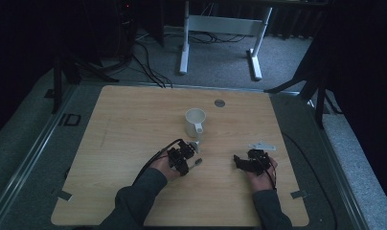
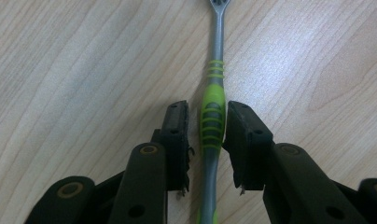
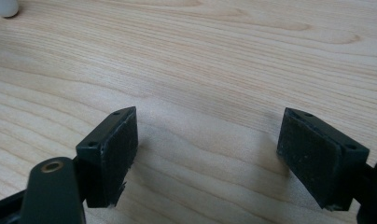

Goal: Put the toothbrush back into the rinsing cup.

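Observation:
A toothbrush (image 2: 213,116) with a grey and green ribbed handle lies flat on the wooden table (image 1: 134,124). In the left gripper view its handle runs straight up between the two black jaws, its head at the top edge. My left gripper (image 2: 207,109) straddles the green grip; the right pad sits almost against it and a thin gap shows at the left pad. In the high view the left gripper (image 1: 189,160) is low on the table just in front of a white mug (image 1: 195,122). My right gripper (image 3: 210,121) is wide open over bare wood, with nothing between its pads.
The white mug stands upright near the table's middle, handle toward me; its base (image 3: 7,7) shows in the right gripper view's top left corner. A round grey grommet (image 1: 220,102) sits near the far edge. The right gripper (image 1: 239,162) rests right of centre.

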The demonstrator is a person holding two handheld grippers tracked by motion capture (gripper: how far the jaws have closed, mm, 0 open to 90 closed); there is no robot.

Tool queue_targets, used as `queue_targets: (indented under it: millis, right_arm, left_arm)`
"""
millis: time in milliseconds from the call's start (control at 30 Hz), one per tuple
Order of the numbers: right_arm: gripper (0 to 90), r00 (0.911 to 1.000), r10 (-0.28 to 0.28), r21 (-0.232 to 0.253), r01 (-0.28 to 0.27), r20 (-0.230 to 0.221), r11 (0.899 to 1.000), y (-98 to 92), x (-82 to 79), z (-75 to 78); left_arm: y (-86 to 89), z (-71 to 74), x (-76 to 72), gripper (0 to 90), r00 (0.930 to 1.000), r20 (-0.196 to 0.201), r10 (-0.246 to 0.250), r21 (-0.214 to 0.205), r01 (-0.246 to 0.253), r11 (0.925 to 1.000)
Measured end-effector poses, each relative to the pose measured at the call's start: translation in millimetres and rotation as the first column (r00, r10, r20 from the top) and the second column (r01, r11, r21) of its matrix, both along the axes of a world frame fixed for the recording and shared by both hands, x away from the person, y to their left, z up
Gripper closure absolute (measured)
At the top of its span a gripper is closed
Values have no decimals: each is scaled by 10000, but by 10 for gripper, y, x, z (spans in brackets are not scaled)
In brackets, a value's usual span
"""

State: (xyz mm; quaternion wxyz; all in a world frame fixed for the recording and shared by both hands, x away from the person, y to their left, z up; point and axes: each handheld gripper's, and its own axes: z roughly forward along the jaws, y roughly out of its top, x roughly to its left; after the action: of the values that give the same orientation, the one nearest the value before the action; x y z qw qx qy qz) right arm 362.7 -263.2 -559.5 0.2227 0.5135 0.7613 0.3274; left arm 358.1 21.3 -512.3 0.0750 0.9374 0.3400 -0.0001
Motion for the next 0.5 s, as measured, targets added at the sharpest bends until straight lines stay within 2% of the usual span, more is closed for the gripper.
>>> queue_targets:
  millis: [500]
  right_arm:
    - [200,10000,1,0,-1,0,10000,0,0,0]
  left_arm:
    - [-15,-42,13,754,9998,-147,-130,189,133,9997]
